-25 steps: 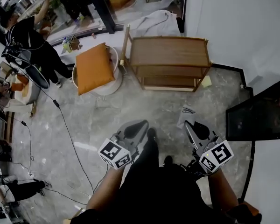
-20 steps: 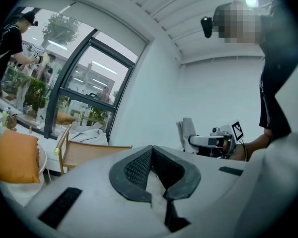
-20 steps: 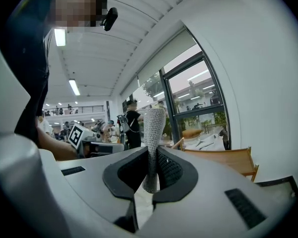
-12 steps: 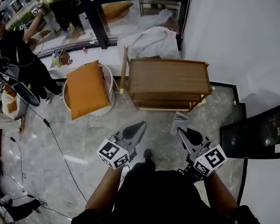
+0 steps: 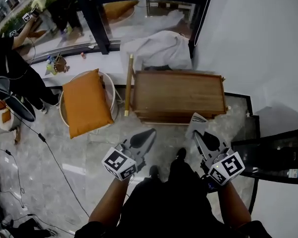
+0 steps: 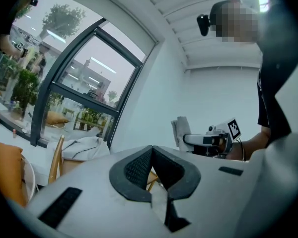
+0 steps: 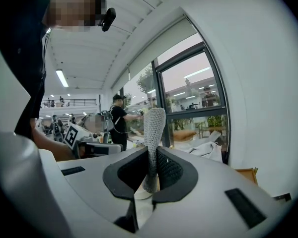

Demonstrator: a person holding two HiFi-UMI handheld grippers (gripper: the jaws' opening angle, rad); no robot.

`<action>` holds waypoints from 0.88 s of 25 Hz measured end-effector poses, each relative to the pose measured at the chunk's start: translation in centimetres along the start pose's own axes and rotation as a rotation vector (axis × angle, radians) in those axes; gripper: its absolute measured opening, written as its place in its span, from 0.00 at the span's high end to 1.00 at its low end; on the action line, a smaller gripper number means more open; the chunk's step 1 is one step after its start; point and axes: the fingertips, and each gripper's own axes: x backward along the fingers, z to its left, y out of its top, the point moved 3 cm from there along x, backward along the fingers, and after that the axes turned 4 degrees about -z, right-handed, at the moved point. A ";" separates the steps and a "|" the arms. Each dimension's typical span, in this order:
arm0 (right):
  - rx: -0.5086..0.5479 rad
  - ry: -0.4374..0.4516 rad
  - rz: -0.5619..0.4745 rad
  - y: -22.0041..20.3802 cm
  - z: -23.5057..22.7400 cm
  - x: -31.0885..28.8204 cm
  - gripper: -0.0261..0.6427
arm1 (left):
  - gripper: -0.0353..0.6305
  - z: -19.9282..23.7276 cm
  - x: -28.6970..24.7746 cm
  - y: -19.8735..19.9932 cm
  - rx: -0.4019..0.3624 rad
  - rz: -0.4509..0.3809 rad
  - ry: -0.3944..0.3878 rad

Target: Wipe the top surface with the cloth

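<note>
A wooden shelf unit with a bare brown top [image 5: 179,94] stands against the white wall in the head view. My right gripper [image 5: 196,134] is shut on a folded grey cloth [image 5: 195,122], which hangs just in front of the unit's front right edge. The cloth [image 7: 153,133] sticks up between the jaws in the right gripper view. My left gripper [image 5: 149,134] hovers over the floor before the unit's front left, jaws shut with nothing between them [image 6: 151,152]. The right gripper [image 6: 208,139] and cloth [image 6: 181,131] also show in the left gripper view.
An orange cushion [image 5: 84,103] lies on a round white chair [image 5: 109,86] left of the unit. A white sheet [image 5: 156,47] is heaped behind it by the window. A black box [image 5: 278,155] sits at the right. Cables [image 5: 49,155] cross the floor; a person [image 5: 10,63] stands far left.
I have walked toward the wooden unit, so it now lies closer below. Both grippers have come nearer its front edge, and the cloth stays in the right one.
</note>
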 end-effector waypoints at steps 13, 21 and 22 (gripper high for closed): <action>-0.070 0.267 0.050 -1.3 -12.5 -11.9 0.91 | 0.93 8.9 -11.7 0.2 0.009 0.087 0.215; -0.162 0.408 0.100 -2.1 -16.3 -18.0 0.91 | 0.93 13.5 -14.9 0.7 0.009 0.107 0.357; -0.170 0.411 0.107 -2.4 -16.7 -18.9 0.91 | 0.93 14.2 -15.3 0.7 0.009 0.106 0.370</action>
